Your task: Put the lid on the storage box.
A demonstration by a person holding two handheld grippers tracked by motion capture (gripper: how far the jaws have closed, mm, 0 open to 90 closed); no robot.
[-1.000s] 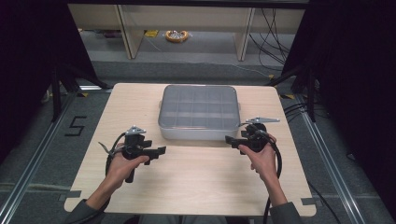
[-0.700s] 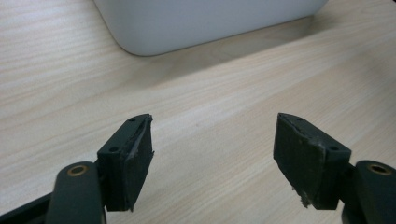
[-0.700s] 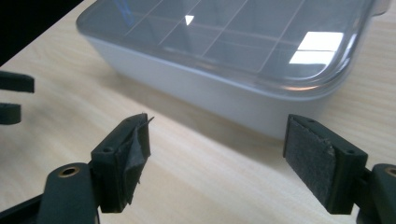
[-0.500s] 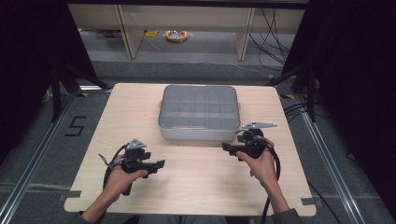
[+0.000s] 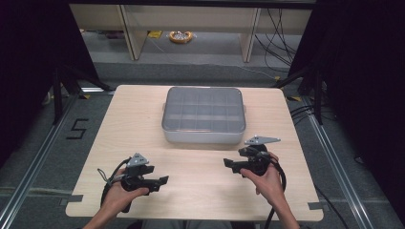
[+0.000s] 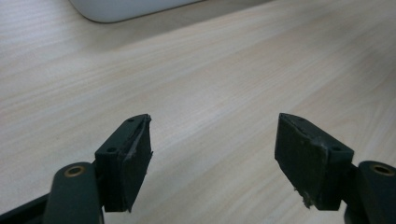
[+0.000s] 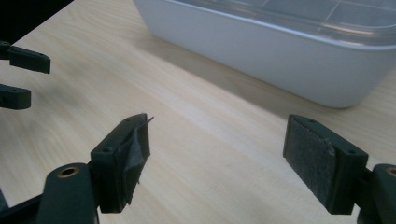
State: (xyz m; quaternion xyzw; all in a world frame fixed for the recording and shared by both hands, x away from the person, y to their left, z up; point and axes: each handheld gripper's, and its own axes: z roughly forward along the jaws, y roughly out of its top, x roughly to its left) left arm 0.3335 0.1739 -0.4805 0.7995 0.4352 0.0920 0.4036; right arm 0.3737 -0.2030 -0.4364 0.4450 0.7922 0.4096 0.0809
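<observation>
Two grippers held low over the wooden table (image 5: 200, 167), both on the near side of a grey lidded container (image 5: 204, 114). Left gripper (image 5: 161, 181) near the front left edge, jaws pointing right, spread wide with nothing but bare wood between them. Right gripper (image 5: 228, 164) just off the container's near right corner, jaws pointing left, likewise wide apart and empty. Container square in the middle of the table, clear lid on, divided into compartments; contents perhaps none, hard to tell through the lid. Neither gripper touching the container. Left gripper's jaw tips at the left edge of the right gripper view.
</observation>
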